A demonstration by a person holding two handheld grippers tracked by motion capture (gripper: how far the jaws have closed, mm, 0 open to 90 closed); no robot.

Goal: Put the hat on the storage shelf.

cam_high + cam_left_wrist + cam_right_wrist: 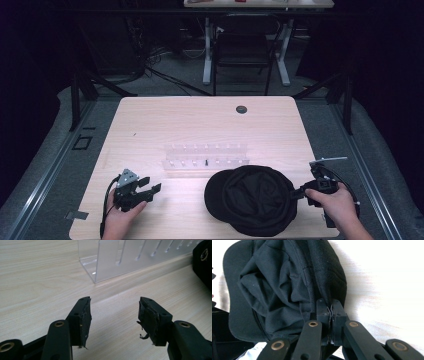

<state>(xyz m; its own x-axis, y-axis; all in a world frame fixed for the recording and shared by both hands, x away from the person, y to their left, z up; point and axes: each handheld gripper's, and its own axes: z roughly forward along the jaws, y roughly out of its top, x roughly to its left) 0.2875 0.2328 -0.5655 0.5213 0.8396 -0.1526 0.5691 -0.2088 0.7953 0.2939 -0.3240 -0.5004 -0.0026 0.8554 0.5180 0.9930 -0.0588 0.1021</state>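
The grasp is made — the right gripper (329, 307) pinches the rim of the black cap (255, 199) lying at the table's (150, 115) five o'clock — while the left gripper (113, 315) waits wide and empty at seven o'clock, and any lifting or placing looks yet to come

Dark room, grey floor (170, 75), black chair (243, 47), cables (150, 67)

Each black gripper (114, 315) has brass-ringed screw holes, frayed pads (85, 322) and a black cable (105, 210).
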